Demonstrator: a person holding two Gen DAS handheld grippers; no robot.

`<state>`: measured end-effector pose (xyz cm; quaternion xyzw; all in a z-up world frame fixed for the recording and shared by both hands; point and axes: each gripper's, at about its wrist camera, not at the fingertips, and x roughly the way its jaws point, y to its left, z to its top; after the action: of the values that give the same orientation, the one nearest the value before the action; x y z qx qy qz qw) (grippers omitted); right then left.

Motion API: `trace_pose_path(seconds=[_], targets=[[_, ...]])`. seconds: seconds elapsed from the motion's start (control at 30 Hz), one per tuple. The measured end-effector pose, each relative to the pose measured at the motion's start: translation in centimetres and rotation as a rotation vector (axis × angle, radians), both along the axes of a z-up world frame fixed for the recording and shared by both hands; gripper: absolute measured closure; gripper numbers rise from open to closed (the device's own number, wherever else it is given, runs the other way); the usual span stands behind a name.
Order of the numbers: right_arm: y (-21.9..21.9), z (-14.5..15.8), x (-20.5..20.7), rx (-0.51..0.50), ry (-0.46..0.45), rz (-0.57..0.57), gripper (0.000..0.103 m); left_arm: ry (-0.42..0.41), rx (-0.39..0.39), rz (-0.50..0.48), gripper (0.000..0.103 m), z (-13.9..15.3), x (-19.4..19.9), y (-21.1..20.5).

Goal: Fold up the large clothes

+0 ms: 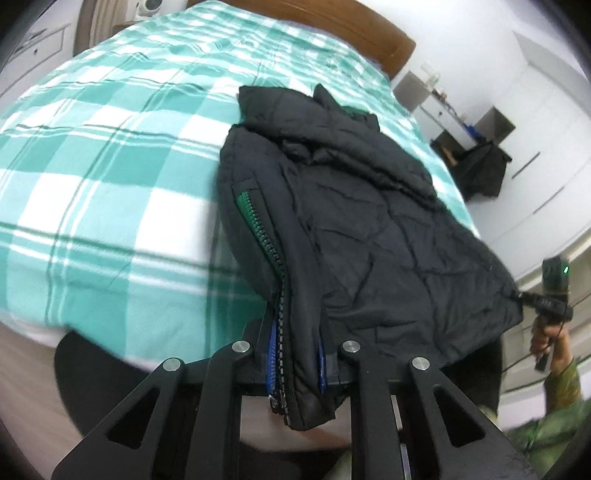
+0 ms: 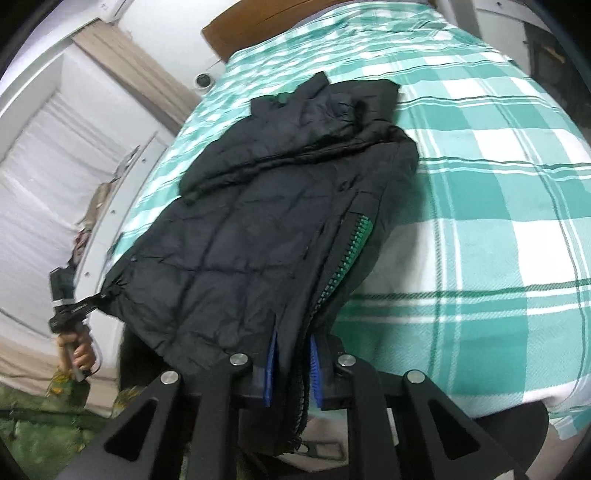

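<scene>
The left gripper (image 1: 295,373) is clamped on one bottom corner of a black padded jacket (image 1: 351,229), its blue pads pinching the hem beside the front zip (image 1: 280,295). The right gripper (image 2: 293,363) is clamped on the hem's zip edge in just the same way; in the left wrist view it shows at the jacket's far bottom corner (image 1: 543,304), where the cloth is drawn to a point. A hand (image 2: 79,350) holds the left gripper's handle at the edge of the right wrist view.

Between the two grips the hem hangs raised just off the near edge of the bed, while the upper part of the jacket lies on the green and white checked bedspread (image 1: 110,166). The sleeves appear already folded in across the chest, and the collar (image 2: 321,83) points toward the wooden headboard (image 2: 251,22).

By my reading the side folds are done, and what is left is to carry the hem up over the body toward the collar, lay it down and let go.
</scene>
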<state>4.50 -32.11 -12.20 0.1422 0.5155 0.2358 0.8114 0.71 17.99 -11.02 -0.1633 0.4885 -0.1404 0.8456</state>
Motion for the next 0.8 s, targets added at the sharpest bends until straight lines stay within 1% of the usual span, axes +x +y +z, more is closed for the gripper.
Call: trace_pose_path(seconds=[0.03, 0.1, 0.2, 0.23, 0.27, 0.3, 0.33, 0.37, 0.4, 0.43, 0.5, 0.53, 0.6, 0.67, 0.7, 0.77, 0.8], targets=[[0.2, 0.0, 0.5, -0.003, 0.006, 0.013, 0.087, 0.018, 0.010, -0.008, 0.088, -0.1, -0.7, -0.1], [0.2, 0.0, -0.4, -0.006, 0.029, 0.043, 0.087, 0.049, 0.007, -0.018, 0.089, 0.0, -1.8, -0.1], [-0.6, 0.5, -1.7, 0.019, 0.060, 0.070, 0.088, 0.069, -0.024, -0.056, 0.089, 1.5, -5.2, 0.6], [-0.8, 0.7, -1.8, 0.035, 0.069, 0.074, 0.088, 0.070, -0.028, -0.065, 0.089, 2.1, -5.6, 0.8], [-1.1, 1.2, -2.2, 0.066, 0.080, 0.080, 0.088, 0.066, -0.049, -0.075, 0.089, 3.2, -6.6, 1.1], [-1.3, 2.4, -2.9, 0.117, 0.084, 0.087, 0.088, 0.054, -0.083, -0.075, 0.089, 4.4, -7.3, 1.6], [-1.4, 3.6, -3.4, 0.158, 0.076, 0.091, 0.088, 0.028, -0.134, -0.069, 0.089, 5.9, -7.4, 2.0], [-1.5, 4.7, -3.4, 0.197, 0.062, 0.093, 0.089, -0.017, -0.184, -0.057, 0.089, 7.7, -7.3, 2.6], [-1.6, 6.0, -3.2, 0.232, 0.036, 0.091, 0.089, -0.054, -0.211, -0.043, 0.089, 8.9, -7.2, 3.1], [-1.6, 7.1, -2.8, 0.263, 0.004, 0.091, 0.089, -0.098, -0.245, -0.024, 0.089, 10.2, -6.3, 3.7], [-1.5, 8.4, -0.5, 0.312, -0.061, 0.091, 0.089, -0.145, -0.291, 0.004, 0.089, 11.5, -3.5, 4.9], [-1.4, 8.6, 1.1, 0.328, -0.081, 0.081, 0.089, -0.161, -0.313, 0.022, 0.089, 11.6, -1.1, 5.4], [-1.7, 8.5, 5.1, 0.371, -0.108, 0.056, 0.089, -0.175, -0.319, 0.048, 0.089, 11.0, 3.3, 5.6], [-2.5, 7.3, 10.3, 0.441, -0.106, -0.007, 0.089, -0.148, -0.337, 0.089, 0.089, 9.4, 8.7, 5.6], [-2.6, 6.6, 12.5, 0.458, -0.097, -0.036, 0.089, -0.134, -0.342, 0.094, 0.089, 8.9, 10.6, 5.3], [-2.9, 4.2, 17.5, 0.487, -0.065, -0.123, 0.089, -0.110, -0.300, 0.120, 0.087, 7.3, 15.1, 4.5], [-2.8, 2.6, 19.2, 0.499, -0.046, -0.156, 0.089, -0.101, -0.261, 0.124, 0.084, 6.6, 17.4, 3.8]])
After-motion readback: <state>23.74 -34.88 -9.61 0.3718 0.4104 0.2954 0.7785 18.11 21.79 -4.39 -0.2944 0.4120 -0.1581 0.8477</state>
